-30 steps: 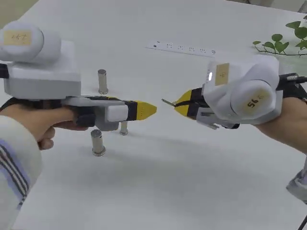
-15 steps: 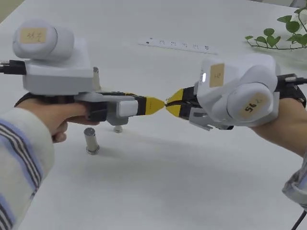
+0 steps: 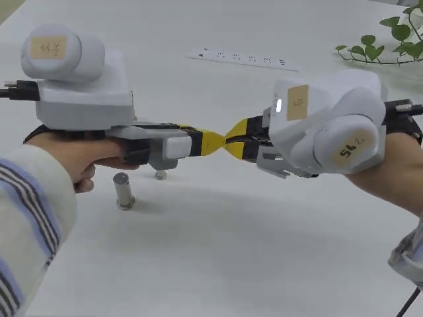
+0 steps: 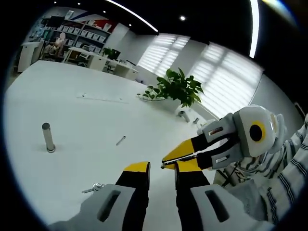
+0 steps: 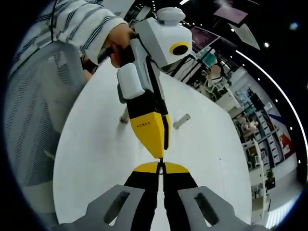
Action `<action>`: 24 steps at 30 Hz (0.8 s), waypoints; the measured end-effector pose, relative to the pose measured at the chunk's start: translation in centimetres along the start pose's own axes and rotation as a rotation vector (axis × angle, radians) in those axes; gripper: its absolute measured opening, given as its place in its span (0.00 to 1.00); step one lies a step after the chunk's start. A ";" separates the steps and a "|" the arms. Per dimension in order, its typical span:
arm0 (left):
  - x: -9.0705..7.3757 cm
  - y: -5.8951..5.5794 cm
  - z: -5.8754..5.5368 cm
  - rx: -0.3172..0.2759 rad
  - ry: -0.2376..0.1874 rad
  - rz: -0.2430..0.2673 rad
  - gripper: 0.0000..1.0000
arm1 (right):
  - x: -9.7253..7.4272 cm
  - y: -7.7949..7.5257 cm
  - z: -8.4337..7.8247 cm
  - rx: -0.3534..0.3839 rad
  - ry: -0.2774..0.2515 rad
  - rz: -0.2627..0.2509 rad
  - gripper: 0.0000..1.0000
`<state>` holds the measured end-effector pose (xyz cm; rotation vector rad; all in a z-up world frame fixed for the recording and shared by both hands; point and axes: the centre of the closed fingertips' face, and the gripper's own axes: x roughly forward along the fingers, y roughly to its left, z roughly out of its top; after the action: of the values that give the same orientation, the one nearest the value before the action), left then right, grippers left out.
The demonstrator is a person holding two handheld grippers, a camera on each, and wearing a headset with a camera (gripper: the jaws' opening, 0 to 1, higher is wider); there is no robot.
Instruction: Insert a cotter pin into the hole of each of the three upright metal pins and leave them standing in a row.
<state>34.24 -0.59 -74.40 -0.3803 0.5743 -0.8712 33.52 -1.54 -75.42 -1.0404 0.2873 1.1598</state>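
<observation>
Drawn together since earlier: left gripper point(image 3: 213, 141), right gripper point(image 3: 234, 140), tips meeting. My right pinches a cotter pin point(image 5: 161, 160); left jaws slightly apart.

White desk point(image 3: 218, 257). Lower left of the head view: one pin point(image 3: 123, 191) stands upright on it, with the foot of a second pin point(image 3: 160, 175) to its right. Upper centre: power strip point(image 3: 241, 58), lying flat. Upper right: plant point(image 3: 390, 43) at the far edge. Left gripper view, lower left: cotter pin point(image 4: 94, 188) on the desk. Centre left: thin metal piece point(image 4: 121, 140), lying flat.
</observation>
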 end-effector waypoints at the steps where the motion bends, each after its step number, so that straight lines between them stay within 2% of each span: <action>1: 0.0 0.0 0.0 -0.007 0.001 -0.003 0.19 | 0.0 0.0 0.1 -0.002 -0.002 -0.001 0.02; 5: 0.2 -0.1 -0.4 -0.020 0.010 -0.006 0.18 | 0.2 0.0 0.1 -0.020 0.003 -0.002 0.02; 9: 0.2 -0.4 -0.3 -0.027 0.001 -0.023 0.15 | 0.3 0.1 0.2 -0.027 0.000 0.002 0.02; 12: 0.2 -0.4 -0.5 -0.057 0.011 -0.028 0.13 | 0.3 0.0 0.2 -0.032 0.001 -0.001 0.02; 14: 0.2 -0.4 -0.5 -0.058 0.009 -0.026 0.10 | 0.3 0.0 0.2 -0.027 -0.001 -0.001 0.02; 24: 0.1 -0.3 -0.4 -0.066 0.009 -0.025 0.07 | 0.3 0.1 0.3 -0.032 -0.006 0.002 0.02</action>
<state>33.89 -0.90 -74.66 -0.4447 0.6092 -0.8793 33.51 -1.16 -75.50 -1.0646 0.2659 1.1730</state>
